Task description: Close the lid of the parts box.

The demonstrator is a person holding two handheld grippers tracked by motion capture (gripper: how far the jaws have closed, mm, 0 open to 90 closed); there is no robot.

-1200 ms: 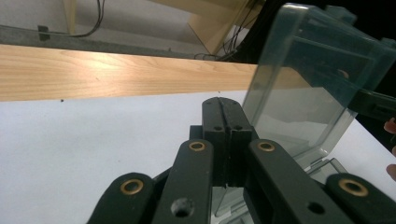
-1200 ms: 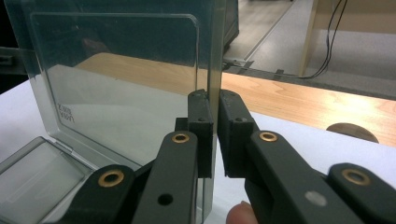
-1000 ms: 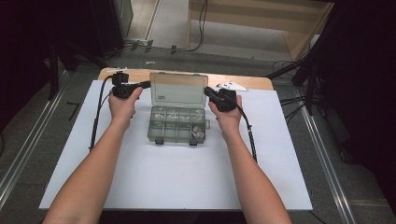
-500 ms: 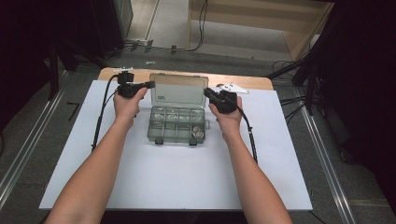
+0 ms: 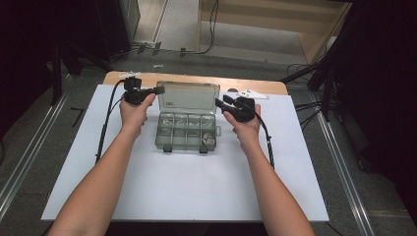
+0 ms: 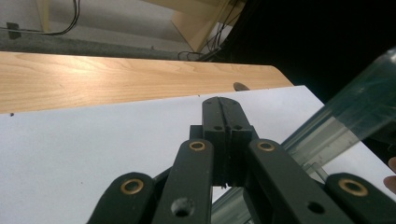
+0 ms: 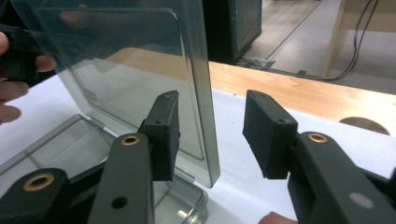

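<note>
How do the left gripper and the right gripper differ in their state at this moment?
The left gripper has its fingers pressed together with nothing between them; the right gripper has just been opening and stands apart. The left sits beside the box lid, while the lid's edge stands between the right's fingers, unpressed. Both are black and hand-held at the open organizer box.

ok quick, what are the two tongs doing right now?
Left tongs: closed, nothing between them, beside the box lid.
Right tongs: open, just opened, lid edge between them, not pressed.
</note>
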